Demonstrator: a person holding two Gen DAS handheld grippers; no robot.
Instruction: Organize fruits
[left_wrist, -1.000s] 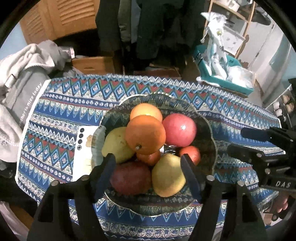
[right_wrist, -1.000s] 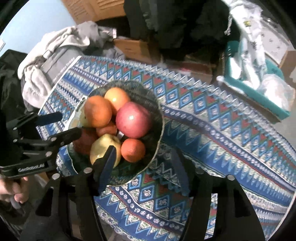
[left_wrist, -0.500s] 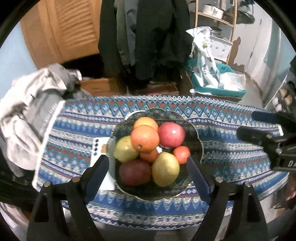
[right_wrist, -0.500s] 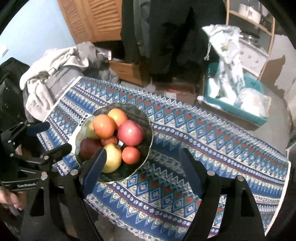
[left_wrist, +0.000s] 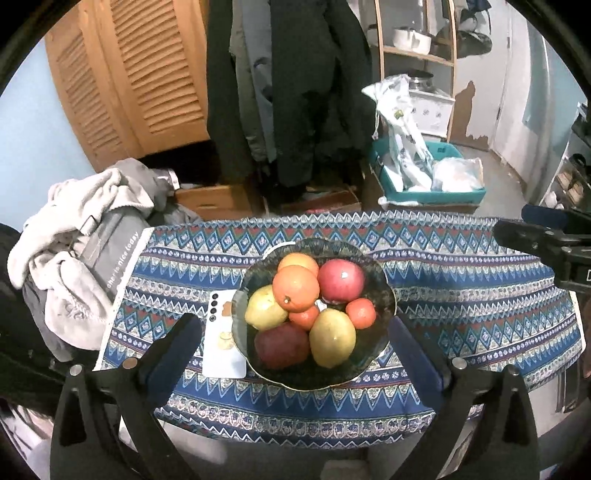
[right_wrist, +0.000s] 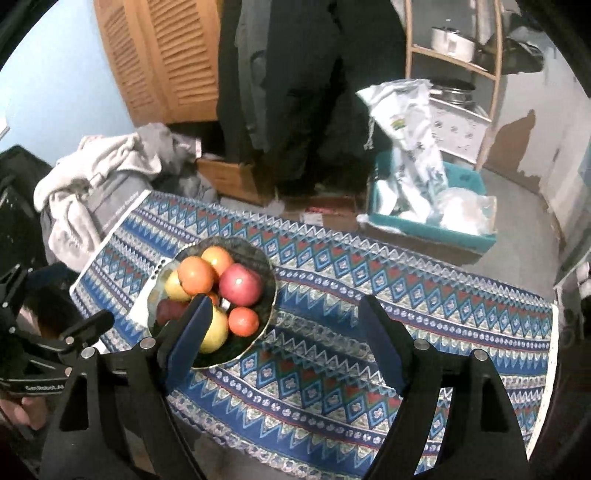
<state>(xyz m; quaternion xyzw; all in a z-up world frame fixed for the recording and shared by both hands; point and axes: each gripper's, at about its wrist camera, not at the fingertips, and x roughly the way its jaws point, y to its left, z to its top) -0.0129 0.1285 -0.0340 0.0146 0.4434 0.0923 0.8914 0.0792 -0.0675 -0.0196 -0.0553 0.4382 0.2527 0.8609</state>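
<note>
At the left of my left-wrist view, a grey garment (left_wrist: 110, 247) in the clothes heap carries white lettering that reads roughly "cherish nice today"; the first word is unclear. At the lower left of my right-wrist view, my left gripper (right_wrist: 37, 384) shows "GenRobot.AI" in white on its black body.

Layout: bowl of fruit on a covered table.
The bowl (left_wrist: 388, 291) sits on the tablecloth (left_wrist: 461, 295), left of centre, fruit (left_wrist: 295, 288) piled inside. A phone (left_wrist: 221, 343) lies touching its left rim. Clothes (left_wrist: 74, 229) lie heaped beyond the table's left end.
</note>
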